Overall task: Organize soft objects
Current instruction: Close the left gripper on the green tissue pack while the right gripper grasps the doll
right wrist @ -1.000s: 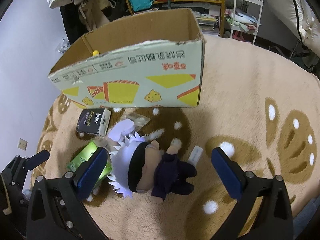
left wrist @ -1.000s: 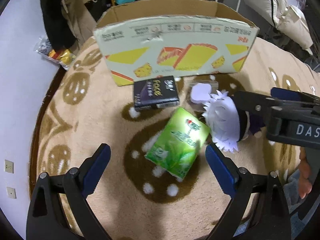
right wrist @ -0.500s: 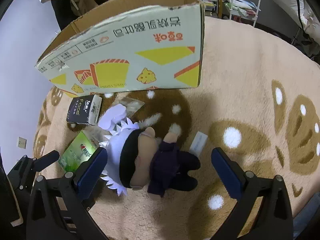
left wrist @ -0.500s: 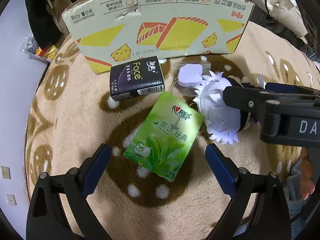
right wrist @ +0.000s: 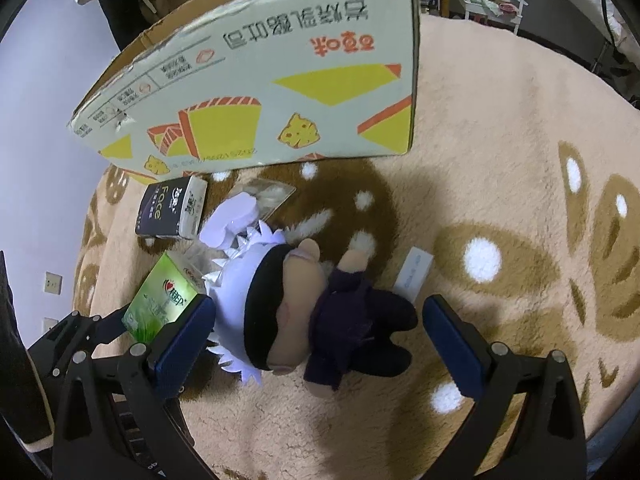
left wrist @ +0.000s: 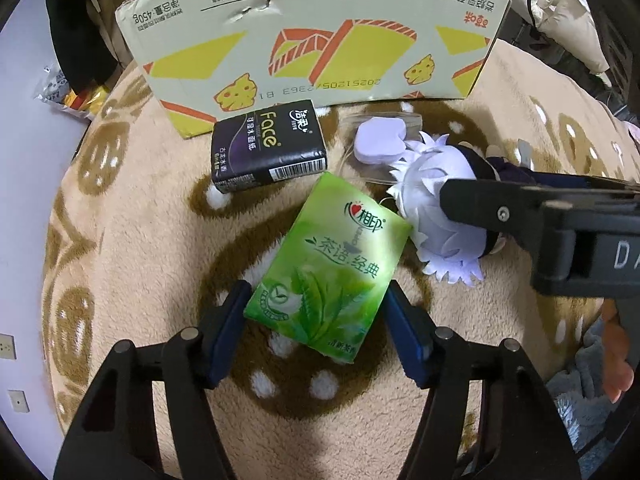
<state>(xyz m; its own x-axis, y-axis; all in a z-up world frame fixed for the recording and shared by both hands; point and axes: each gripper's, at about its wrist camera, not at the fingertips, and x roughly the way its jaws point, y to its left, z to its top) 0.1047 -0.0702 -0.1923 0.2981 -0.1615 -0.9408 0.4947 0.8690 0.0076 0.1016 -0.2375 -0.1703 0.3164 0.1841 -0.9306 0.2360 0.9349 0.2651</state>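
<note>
A green tissue pack (left wrist: 332, 256) lies on the beige rug, tilted. My left gripper (left wrist: 316, 328) is closing around its near end, and both blue pads touch its sides. A plush doll (right wrist: 288, 304) with white spiky hair and dark clothes lies on its side to the right of the pack (right wrist: 160, 304). My right gripper (right wrist: 318, 344) stands open astride the doll, one pad by the hair and one beyond the legs. A finger (left wrist: 500, 212) of the right gripper crosses over the doll's head (left wrist: 436, 200) in the left wrist view.
A printed cardboard box (left wrist: 312, 40) stands open-topped behind the objects. A black tissue pack (left wrist: 264, 148) and a lilac pad in clear wrap (left wrist: 380, 144) lie before it. A small white tag (right wrist: 414, 272) lies by the doll. Clothes and shelves stand beyond the rug.
The left jaws went from wide open to closed in on the green pack. Both grippers sank toward the rug; the doll now sits between the right pads.
</note>
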